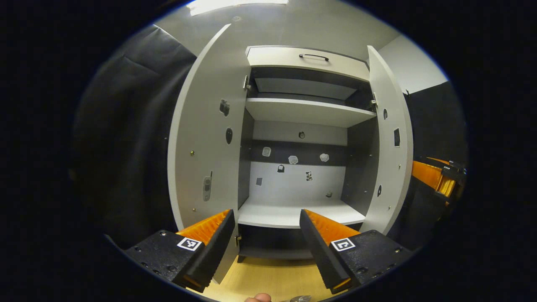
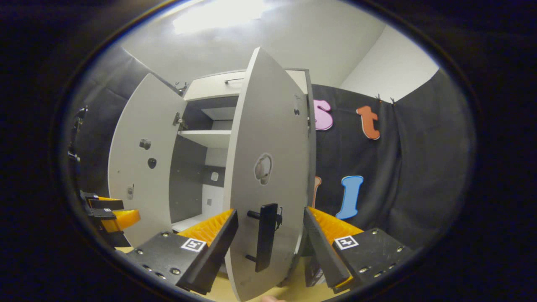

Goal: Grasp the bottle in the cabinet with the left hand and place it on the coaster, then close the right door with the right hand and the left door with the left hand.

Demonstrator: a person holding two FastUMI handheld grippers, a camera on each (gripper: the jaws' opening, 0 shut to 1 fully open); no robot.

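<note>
Right gripper view: right door (image 2: 268, 167) edge between parted jaws

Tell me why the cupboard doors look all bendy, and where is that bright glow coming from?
Left gripper view: the fisheye lens bows the left door and right door outward; a ceiling light glares on top. Right gripper view: the right door curves too, glare washing out the ceiling.

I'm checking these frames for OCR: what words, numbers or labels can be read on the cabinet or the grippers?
Stickers: small pictures, too small to show any words.
Markers on left gripper: square black-and-white patterns, not text.
Marker on right gripper: likewise a pattern.
Nothing readable.
</note>
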